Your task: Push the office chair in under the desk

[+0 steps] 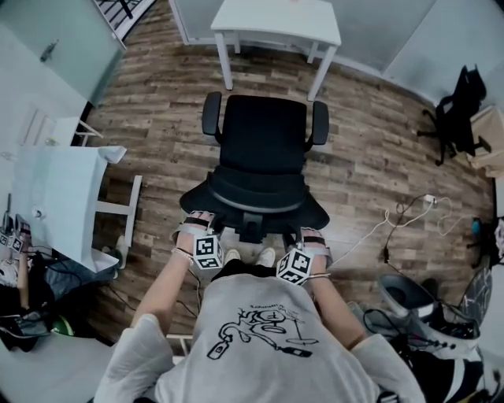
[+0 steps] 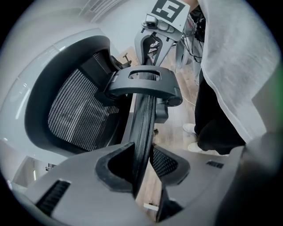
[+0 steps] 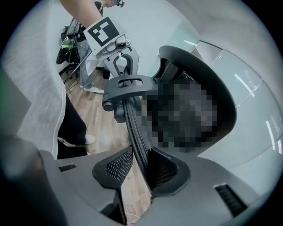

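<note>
The black office chair [image 1: 264,146] stands on the wooden floor [image 1: 157,118] just short of the white desk [image 1: 276,20], not yet under it. Its front-to-back line runs straight from the person to the desk, with the seat and armrests pointing at the desk and the backrest [image 1: 252,201] turned to the person. The left gripper [image 1: 195,228] and the right gripper [image 1: 309,240] sit at either end of the backrest's top edge, the left fingers [image 2: 116,170] and the right fingers [image 3: 112,167] each clamped on its thin rim.
</note>
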